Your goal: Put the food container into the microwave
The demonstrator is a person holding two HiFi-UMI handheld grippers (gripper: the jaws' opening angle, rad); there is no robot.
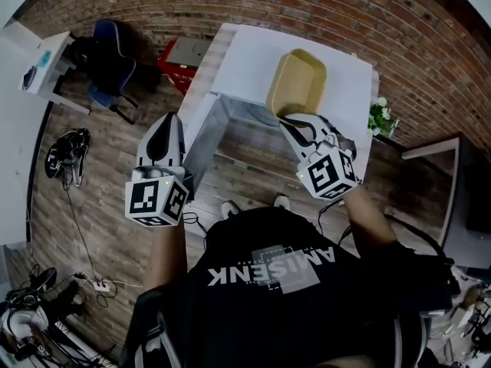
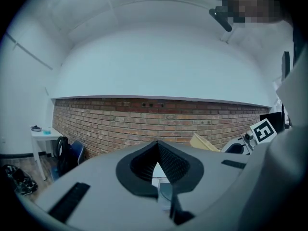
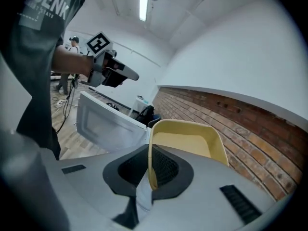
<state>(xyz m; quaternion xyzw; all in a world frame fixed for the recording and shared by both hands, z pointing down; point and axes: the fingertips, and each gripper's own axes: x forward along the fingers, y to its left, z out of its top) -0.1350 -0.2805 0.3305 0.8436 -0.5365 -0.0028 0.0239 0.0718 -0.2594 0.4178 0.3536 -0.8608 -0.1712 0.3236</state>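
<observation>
A yellow food container (image 1: 295,83) hangs tilted over the white microwave's top (image 1: 245,60). My right gripper (image 1: 297,123) is shut on its near rim. The right gripper view shows the container's rim (image 3: 192,138) pinched between the pads of that gripper (image 3: 150,153). The microwave's door (image 1: 201,140) stands open to the left and shows as a windowed panel (image 3: 106,126) in the right gripper view. My left gripper (image 1: 163,140) hovers beside that door, shut with nothing in it (image 2: 157,144). The left gripper view catches the container (image 2: 204,142) at the right.
A brick wall (image 1: 330,6) runs behind the microwave. A blue chair (image 1: 111,60), a red box (image 1: 180,56) and a small white table (image 1: 42,64) stand at the left. A potted plant (image 1: 380,117) is at the right. Cables (image 1: 69,156) lie on the wooden floor.
</observation>
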